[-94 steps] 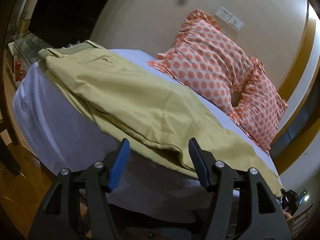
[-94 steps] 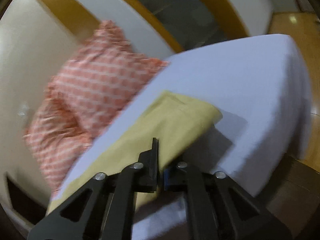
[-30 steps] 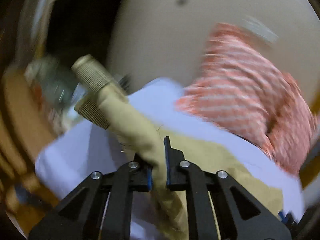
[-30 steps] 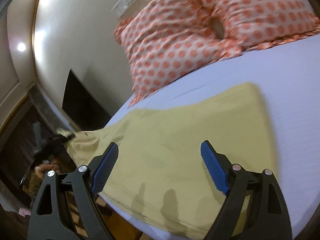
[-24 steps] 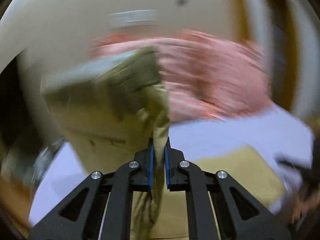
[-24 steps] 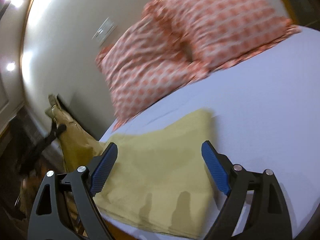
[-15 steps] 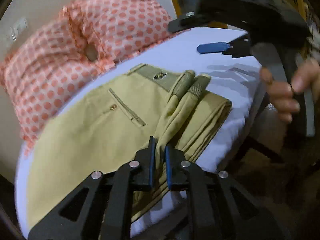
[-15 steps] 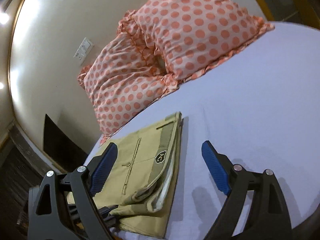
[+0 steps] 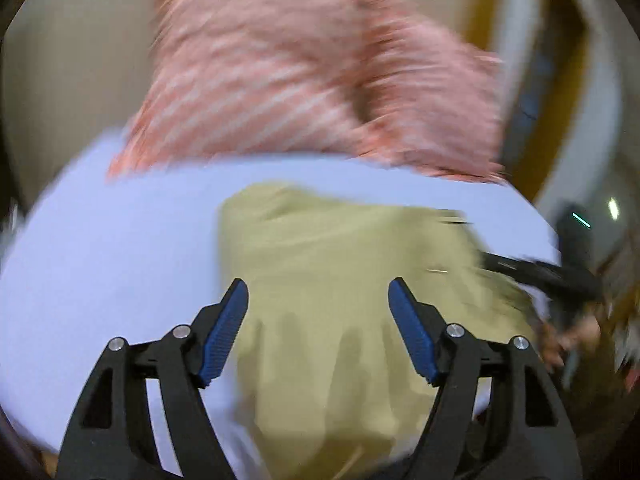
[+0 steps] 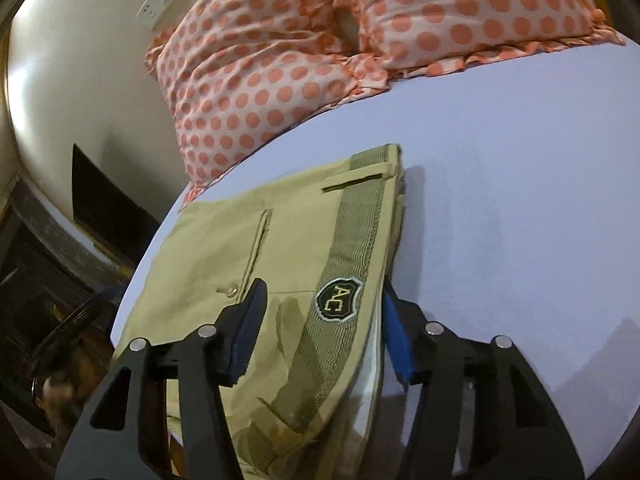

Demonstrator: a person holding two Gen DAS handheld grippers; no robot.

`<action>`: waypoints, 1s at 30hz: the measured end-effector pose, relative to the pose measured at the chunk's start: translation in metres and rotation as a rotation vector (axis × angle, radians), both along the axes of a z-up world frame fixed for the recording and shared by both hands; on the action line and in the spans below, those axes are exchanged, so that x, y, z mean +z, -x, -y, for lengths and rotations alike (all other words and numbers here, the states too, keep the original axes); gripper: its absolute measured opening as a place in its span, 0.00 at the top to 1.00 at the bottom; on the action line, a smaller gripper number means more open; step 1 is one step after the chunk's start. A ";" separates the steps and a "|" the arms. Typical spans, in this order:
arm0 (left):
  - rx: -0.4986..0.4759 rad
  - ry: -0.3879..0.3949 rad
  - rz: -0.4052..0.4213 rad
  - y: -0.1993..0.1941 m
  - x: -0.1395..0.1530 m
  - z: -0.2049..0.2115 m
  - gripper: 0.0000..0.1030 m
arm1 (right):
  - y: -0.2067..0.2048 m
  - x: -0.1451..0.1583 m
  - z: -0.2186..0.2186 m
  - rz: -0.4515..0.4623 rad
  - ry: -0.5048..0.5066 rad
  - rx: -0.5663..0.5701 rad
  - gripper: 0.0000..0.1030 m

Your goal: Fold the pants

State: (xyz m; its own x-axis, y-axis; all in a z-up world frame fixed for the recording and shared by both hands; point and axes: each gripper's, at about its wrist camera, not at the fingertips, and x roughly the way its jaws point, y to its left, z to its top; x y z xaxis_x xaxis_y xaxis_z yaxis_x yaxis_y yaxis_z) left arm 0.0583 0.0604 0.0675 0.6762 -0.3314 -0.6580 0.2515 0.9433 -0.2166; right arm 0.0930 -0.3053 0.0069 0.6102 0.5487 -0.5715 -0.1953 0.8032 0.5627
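The khaki pants (image 10: 280,264) lie folded in half on the white bed (image 10: 520,200), waistband with a dark AC patch (image 10: 339,294) on top at the right edge. My right gripper (image 10: 320,332) is open, its jaws on either side of the waistband's near end. In the blurred left wrist view the folded pants (image 9: 352,280) lie ahead, and my left gripper (image 9: 318,328) is open and empty just above their near edge. The right gripper (image 9: 536,272) shows there at the pants' far right side.
Two orange polka-dot pillows (image 10: 288,52) lean against the cream wall at the head of the bed, blurred in the left wrist view (image 9: 320,80). Dark furniture (image 10: 52,264) stands past the bed's left edge. The bed's near edge is right below both grippers.
My left gripper has let go of the waistband, opened and swung back to the left of the folded pants. My right gripper has moved in over the waistband end.
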 end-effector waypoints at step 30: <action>0.148 -0.225 -0.121 -0.167 -0.018 0.035 0.81 | -0.099 0.014 0.055 -0.125 0.032 -0.205 0.56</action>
